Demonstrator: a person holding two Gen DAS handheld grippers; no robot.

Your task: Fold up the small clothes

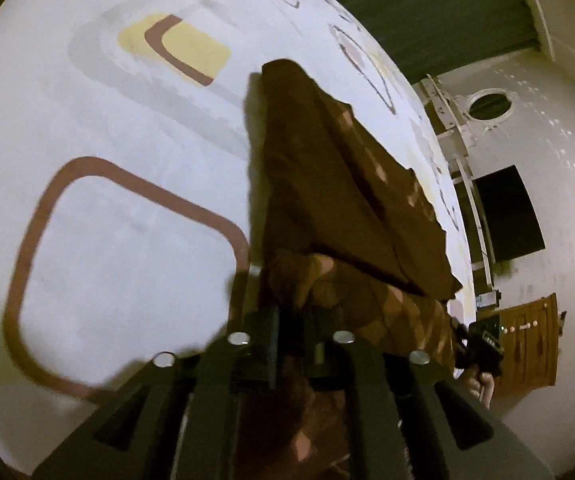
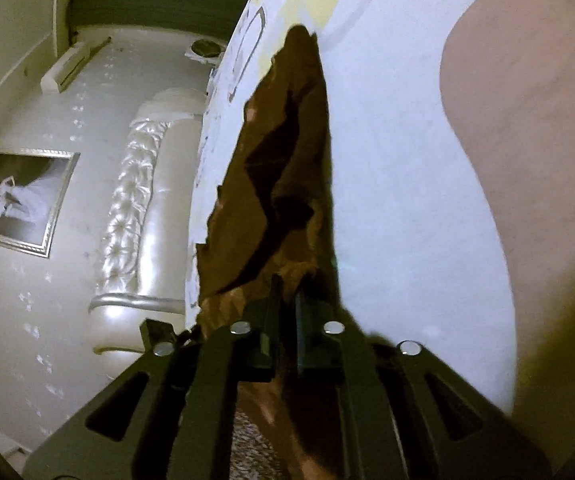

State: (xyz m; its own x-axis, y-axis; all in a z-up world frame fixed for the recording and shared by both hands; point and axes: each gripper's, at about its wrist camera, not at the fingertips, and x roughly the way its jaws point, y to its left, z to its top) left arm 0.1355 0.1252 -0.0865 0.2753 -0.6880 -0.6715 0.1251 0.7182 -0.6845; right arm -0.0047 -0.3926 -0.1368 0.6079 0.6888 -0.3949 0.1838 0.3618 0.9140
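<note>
A brown cloth [image 1: 327, 168] with a paler diamond pattern lies folded over on a white bed sheet [image 1: 127, 120] printed with brown and yellow shapes. My left gripper [image 1: 297, 308] is at the cloth's near end. Its jaws stand slightly parted, with a bunch of the fabric between them. In the right wrist view the same cloth [image 2: 283, 160] rises as a ridge from the sheet [image 2: 387, 160] up to my right gripper [image 2: 287, 296]. Its jaws show a narrow gap with fabric in it. The right gripper [image 1: 483, 352] also shows in the left view, in a hand at the cloth's far corner.
The bed's edge runs just beyond the cloth. Past it are a padded cream headboard [image 2: 139, 208], a framed picture [image 2: 23, 200], a dark screen [image 1: 507, 212] and a wooden cabinet [image 1: 527, 340]. A pinkish cover [image 2: 527, 160] lies on the bed to the right.
</note>
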